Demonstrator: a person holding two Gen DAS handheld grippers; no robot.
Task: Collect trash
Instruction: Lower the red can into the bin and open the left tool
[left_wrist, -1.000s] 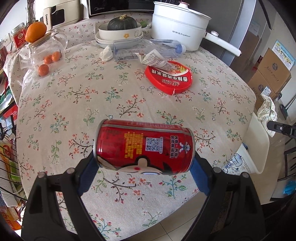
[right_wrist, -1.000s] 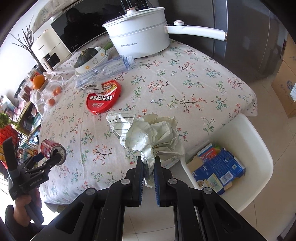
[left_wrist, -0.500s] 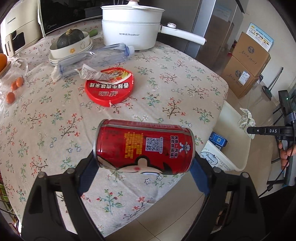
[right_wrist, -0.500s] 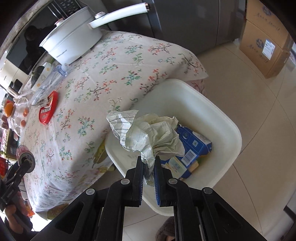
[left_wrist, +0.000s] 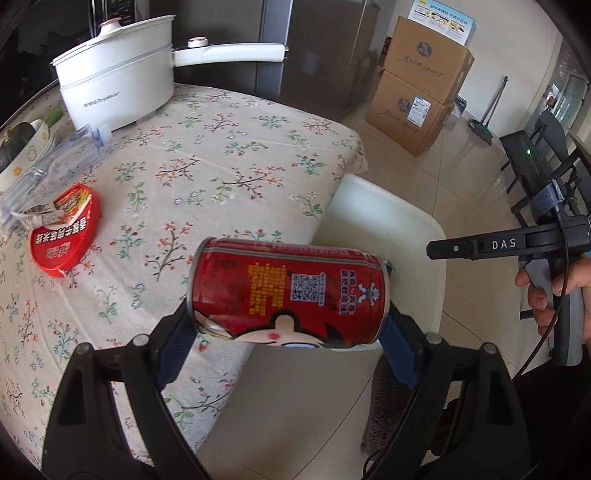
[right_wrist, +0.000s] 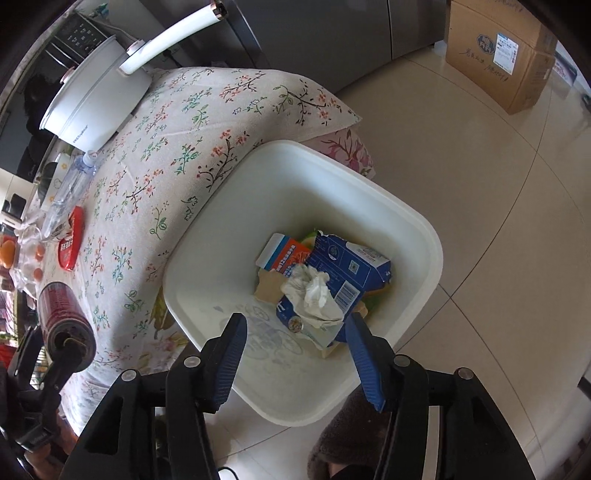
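My left gripper (left_wrist: 288, 325) is shut on a red drink can (left_wrist: 288, 291), held sideways above the table edge beside the white bin (left_wrist: 391, 229). The can also shows in the right wrist view (right_wrist: 64, 317). My right gripper (right_wrist: 295, 332) is open and empty above the white bin (right_wrist: 417, 221). A crumpled paper ball (right_wrist: 314, 293) lies in the bin on a blue carton (right_wrist: 351, 266) and an orange packet (right_wrist: 284, 254). A red noodle lid (left_wrist: 64, 236) and a clear plastic bottle (left_wrist: 55, 162) lie on the floral table (left_wrist: 221, 155).
A white pot (left_wrist: 118, 88) with a long handle stands at the table's back. Cardboard boxes (left_wrist: 417, 96) are stacked on the tiled floor by the fridge. A bowl with a squash (left_wrist: 18, 147) sits at the far left.
My right gripper moved over the bin, opened and dropped the paper ball into it. My left gripper carried the can right, from over the table toward the bin.
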